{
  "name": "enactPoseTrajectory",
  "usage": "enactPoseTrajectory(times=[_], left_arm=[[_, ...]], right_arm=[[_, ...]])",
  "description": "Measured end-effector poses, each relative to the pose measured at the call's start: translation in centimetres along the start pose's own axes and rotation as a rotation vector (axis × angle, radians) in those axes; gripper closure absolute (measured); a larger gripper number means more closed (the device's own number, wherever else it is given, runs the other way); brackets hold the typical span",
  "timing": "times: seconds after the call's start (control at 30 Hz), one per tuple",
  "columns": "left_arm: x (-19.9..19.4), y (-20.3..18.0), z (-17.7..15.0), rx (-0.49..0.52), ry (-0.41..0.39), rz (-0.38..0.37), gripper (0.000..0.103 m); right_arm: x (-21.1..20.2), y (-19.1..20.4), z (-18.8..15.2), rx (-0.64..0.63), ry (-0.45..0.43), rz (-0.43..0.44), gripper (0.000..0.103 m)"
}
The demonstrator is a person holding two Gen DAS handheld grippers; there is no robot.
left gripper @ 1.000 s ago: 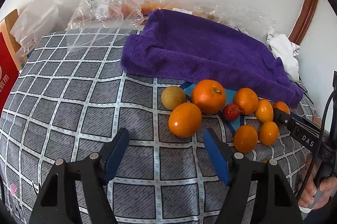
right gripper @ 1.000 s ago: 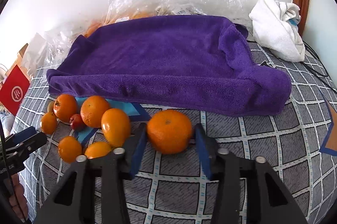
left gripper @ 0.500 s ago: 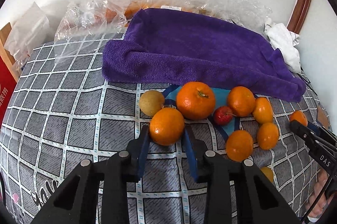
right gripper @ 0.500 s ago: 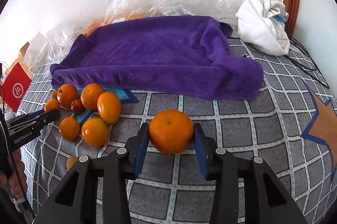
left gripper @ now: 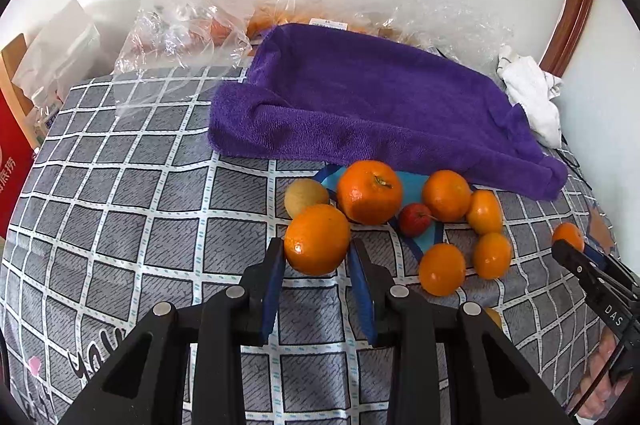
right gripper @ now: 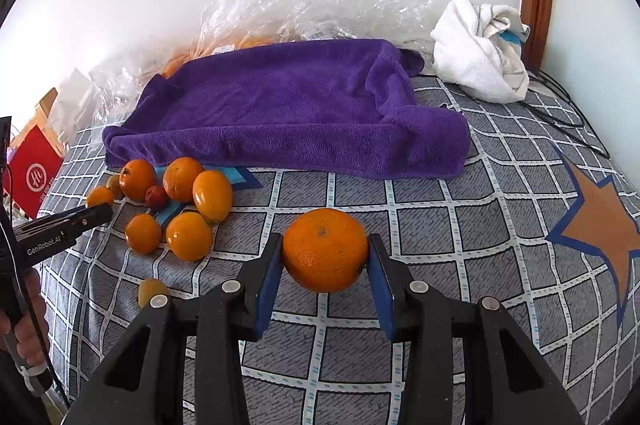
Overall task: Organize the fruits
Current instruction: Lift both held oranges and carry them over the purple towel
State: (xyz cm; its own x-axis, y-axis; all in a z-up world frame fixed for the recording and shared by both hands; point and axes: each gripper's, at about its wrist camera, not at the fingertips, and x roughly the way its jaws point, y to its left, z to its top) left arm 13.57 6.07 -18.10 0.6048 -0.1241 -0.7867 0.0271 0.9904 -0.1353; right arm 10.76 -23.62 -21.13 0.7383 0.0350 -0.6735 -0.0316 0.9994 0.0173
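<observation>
the left tongs (left gripper: 316, 253) are clamped on an orange (left gripper: 317, 239), blue pads pressing it from both sides, right at the near edge of the fruit pile. the right tongs (right gripper: 325, 257) grip a second, bigger orange (right gripper: 325, 249) the same way, well apart from the pile, out over the grey checked cover (right gripper: 440, 225) towards the side with the orange star print (right gripper: 600, 221).

the rest of the fruit sits in a loose cluster just in front of the purple towel (left gripper: 372, 105). the large orange with a stem (left gripper: 369, 192) is in the middle, touching a pale yellowish fruit (left gripper: 305, 197) on its left. a small red fruit (left gripper: 414, 219) lies just beside it on the right. around that are several smaller oranges (left gripper: 446, 195), some touching each other, lying partly on a blue patch of the cover. one small yellowish fruit (right gripper: 152, 291) lies alone, nearer than the pile, just beside the right tongs' frame.

the towel is spread flat with its edges rolled up. behind it, against the wall, are crumpled clear plastic bags (left gripper: 184, 29) with more orange fruit showing through. a bunched white cloth (right gripper: 480, 49) sits at the towel's right end, and a red box (right gripper: 34, 173) stands off the left side.
</observation>
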Motion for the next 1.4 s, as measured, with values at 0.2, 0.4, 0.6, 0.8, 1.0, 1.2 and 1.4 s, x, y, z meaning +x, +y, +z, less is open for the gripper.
enactPoseTrajectory(times=[0.2, 0.4, 0.6, 0.8, 1.0, 1.2, 1.4], left_arm=[[-1.5, 0.6, 0.3, -0.009, -0.016, -0.005, 0.072], [-2.9, 0.6, 1.6, -0.015, -0.037, -0.01, 0.072], [-3.3, 0.3, 3.7, -0.013, -0.051, -0.009, 0.072], [-2.6, -0.4, 6.9, 0.0, -0.069, 0.006, 0.072], [-1.0, -1.5, 10.8, 0.027, -0.086, 0.021, 0.072], [1.6, -3.0, 13.8, 0.077, -0.083, 0.018, 0.072], [4.5, -4.1, 15.8, 0.115, -0.076, 0.02, 0.072]], right_arm=[[-0.8, 0.4, 0.3, -0.013, -0.015, 0.004, 0.062], [-1.8, 0.3, 1.2, -0.011, -0.04, 0.007, 0.062], [-2.3, 0.0, 3.4, -0.023, -0.062, -0.002, 0.062], [-1.5, -0.5, 6.8, -0.033, -0.081, -0.001, 0.062], [0.3, -0.8, 10.6, -0.049, -0.095, -0.006, 0.062], [2.5, -1.0, 13.9, -0.046, -0.111, -0.005, 0.062], [5.4, -1.4, 15.5, -0.046, -0.094, -0.018, 0.062]])
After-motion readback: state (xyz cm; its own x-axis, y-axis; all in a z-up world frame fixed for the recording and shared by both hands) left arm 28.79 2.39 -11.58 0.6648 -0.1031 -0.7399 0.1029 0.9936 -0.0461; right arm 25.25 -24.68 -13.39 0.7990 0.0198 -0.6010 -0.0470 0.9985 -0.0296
